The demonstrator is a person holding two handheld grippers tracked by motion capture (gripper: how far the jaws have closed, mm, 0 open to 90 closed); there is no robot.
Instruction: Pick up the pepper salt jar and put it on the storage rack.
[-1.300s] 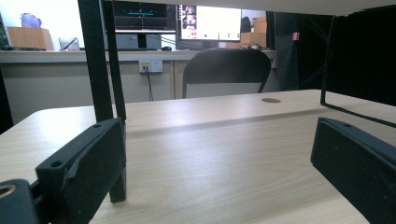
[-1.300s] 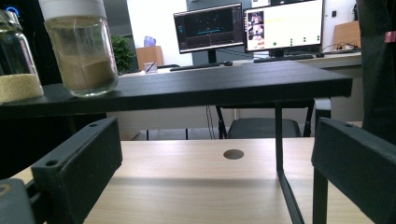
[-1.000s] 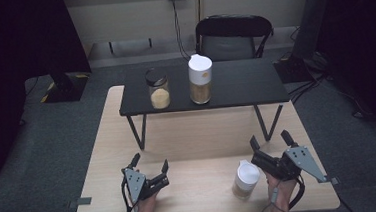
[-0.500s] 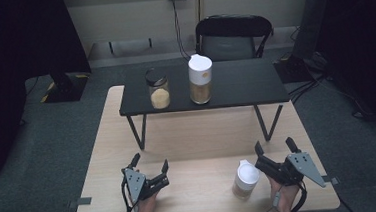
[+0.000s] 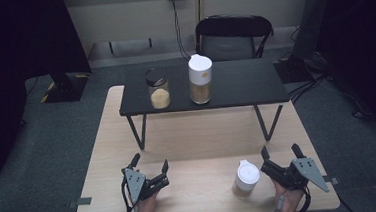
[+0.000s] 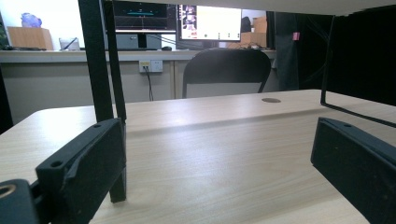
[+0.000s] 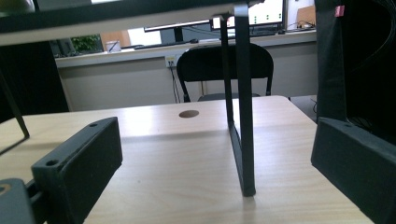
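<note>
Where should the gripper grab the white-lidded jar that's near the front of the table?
Probably the jar by its round body below the white lid, coming from its right side, where the open right hand-held gripper sits. It stands upright, so the jaws can close on its sides.

No text, label, brand or number can be read anywhere: the monitors behind the chair show screen content too small and blurred to make out, and the white-lidded jar on the tabletop bears no legible marking.
</note>
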